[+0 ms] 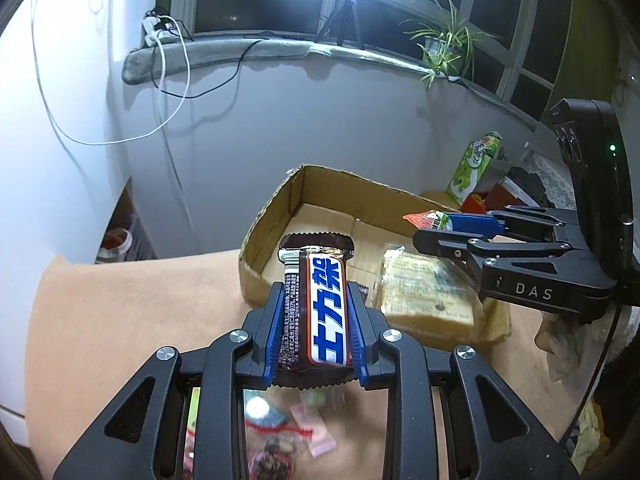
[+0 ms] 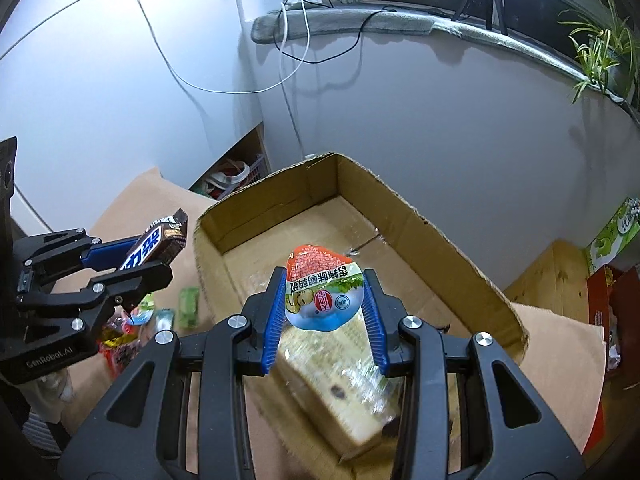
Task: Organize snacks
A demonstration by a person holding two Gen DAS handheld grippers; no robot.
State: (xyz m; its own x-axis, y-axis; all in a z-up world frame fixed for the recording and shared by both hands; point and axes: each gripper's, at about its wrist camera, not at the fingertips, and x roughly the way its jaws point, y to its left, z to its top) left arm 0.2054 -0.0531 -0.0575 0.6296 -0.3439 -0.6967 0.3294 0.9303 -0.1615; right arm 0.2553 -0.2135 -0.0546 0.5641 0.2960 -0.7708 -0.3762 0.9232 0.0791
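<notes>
My left gripper pinches a glossy brown chocolate bar. My right gripper squeezes a crinkly snack pouch above the rough-edged cardboard box.

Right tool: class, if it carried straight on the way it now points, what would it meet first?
Probably the floor of the cardboard box. The right tool, shut on a snack pouch, aims down past the wrapped cake lying below it; depth is uncertain.
</notes>
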